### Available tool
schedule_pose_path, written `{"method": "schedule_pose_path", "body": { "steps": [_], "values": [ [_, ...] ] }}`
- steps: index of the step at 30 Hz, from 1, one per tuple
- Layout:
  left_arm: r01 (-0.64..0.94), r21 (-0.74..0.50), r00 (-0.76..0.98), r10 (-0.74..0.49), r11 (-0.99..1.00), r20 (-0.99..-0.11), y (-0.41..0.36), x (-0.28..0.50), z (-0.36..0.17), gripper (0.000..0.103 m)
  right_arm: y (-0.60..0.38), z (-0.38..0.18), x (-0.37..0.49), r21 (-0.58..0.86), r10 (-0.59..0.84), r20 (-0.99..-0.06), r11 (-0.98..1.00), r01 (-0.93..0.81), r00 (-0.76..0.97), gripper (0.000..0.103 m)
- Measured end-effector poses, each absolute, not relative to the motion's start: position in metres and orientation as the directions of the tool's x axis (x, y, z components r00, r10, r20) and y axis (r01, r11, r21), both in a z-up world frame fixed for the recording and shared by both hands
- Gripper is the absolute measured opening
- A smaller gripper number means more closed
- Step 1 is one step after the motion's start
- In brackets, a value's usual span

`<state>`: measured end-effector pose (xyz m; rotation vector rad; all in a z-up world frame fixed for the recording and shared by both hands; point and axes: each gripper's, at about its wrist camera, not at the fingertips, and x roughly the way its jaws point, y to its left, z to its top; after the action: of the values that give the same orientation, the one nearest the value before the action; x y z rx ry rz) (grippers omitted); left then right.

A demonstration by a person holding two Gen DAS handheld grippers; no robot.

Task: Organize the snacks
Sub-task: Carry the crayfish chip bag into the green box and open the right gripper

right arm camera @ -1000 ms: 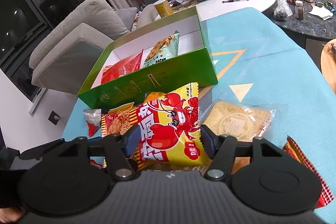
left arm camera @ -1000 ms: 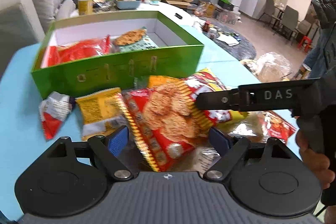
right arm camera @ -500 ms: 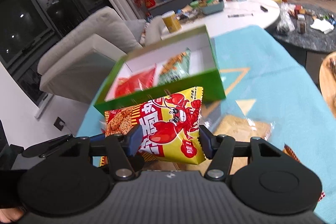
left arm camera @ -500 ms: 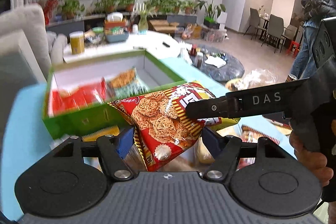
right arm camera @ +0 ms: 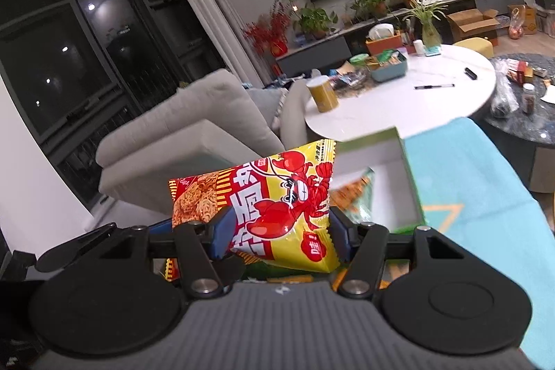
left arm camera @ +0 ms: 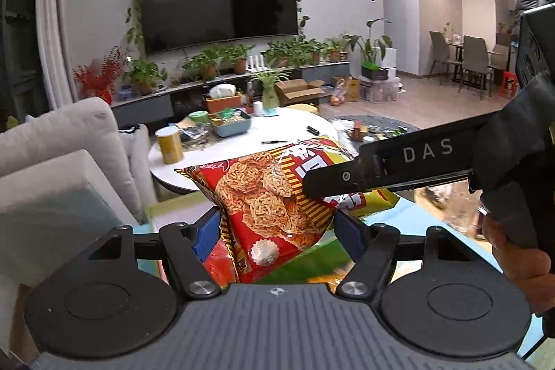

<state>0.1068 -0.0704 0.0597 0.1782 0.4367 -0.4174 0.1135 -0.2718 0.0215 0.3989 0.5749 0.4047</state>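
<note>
Left gripper point(left arm camera: 277, 227) is clamped on a red noodle-snack bag point(left arm camera: 270, 200), held in the air. Right gripper point(right arm camera: 279, 233) is clamped on a yellow lobster bag point(right arm camera: 288, 207), held beside the red one above the green box point(right arm camera: 411, 182). Beyond stand a sofa point(right arm camera: 194, 134) and white table point(right arm camera: 399, 103).

television point(left arm camera: 218, 2) wall-mounted | potted plants point(left arm camera: 208, 65) beneath | sofa point(right arm camera: 187, 134) left | yellow canister point(right arm camera: 322, 92) on round table point(right arm camera: 416, 103)

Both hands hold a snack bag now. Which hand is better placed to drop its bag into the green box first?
Probably right. The right gripper holds the yellow lobster bag just before the open green box. In the left view, the red noodle-snack bag hides most of the box.
</note>
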Motion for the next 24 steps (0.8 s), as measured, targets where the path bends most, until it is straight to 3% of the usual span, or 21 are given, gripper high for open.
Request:
{"method": "schedule_pose_path", "body": {
  "steps": [7, 24],
  "values": [
    [0.39, 0.121, 0.842, -0.3, 0.913, -0.448, -0.06, 0.143, 0.056, 0.068, -0.258, 0.021, 0.146, 0.483, 0.496, -0.431, 0.832, -0.272, 0.754, 0.058],
    [0.383, 0.101, 0.8, -0.274, 0.918, -0.534, -0.038, 0.246, -0.002, 0.068, -0.232, -0.028, 0.239, 0.497, 0.491, -0.54, 0.841, -0.213, 0.684, 0.059]
  ]
}}
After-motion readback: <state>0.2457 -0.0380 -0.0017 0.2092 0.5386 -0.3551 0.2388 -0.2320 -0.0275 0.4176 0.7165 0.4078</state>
